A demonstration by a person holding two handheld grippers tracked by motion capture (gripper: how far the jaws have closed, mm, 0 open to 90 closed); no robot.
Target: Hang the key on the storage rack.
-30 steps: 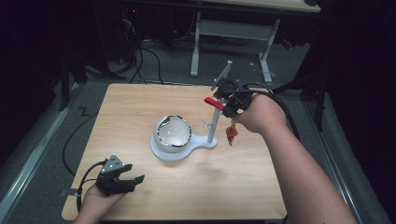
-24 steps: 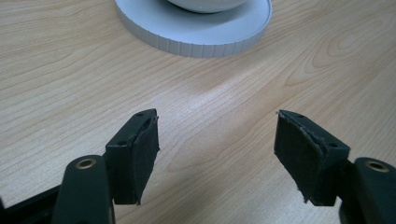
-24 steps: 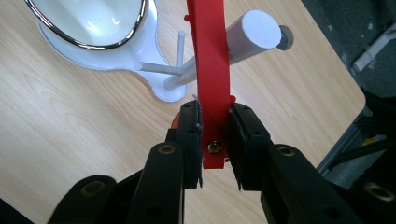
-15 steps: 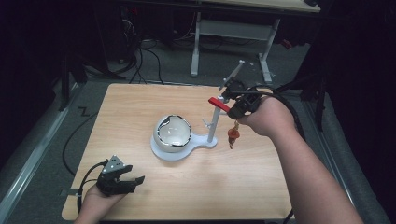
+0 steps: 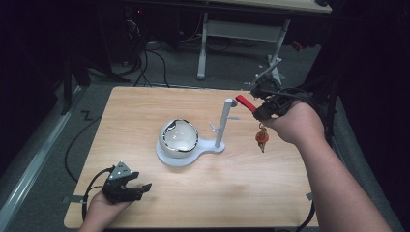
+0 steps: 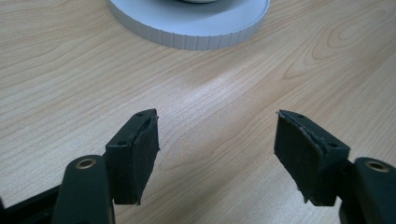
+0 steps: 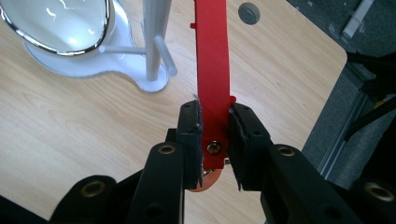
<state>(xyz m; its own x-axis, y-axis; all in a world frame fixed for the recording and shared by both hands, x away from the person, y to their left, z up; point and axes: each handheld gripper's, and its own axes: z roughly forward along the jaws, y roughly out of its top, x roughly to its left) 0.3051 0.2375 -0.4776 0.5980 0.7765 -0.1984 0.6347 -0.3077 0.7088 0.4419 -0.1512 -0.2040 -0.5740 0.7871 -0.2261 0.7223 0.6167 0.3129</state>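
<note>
Two claws: the right claw (image 5: 256,109), clamped on a red strap (image 7: 212,70) with its charm dangling, hovers near the desk's right edge beside the peg stand (image 5: 221,123), presumably for hanging; the left claw (image 5: 138,188) rests open, empty.

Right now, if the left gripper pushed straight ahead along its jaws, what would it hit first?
Likely the white stand base: the open left gripper points across bare table at its ribbed rim. Depth is hard to judge.
</note>
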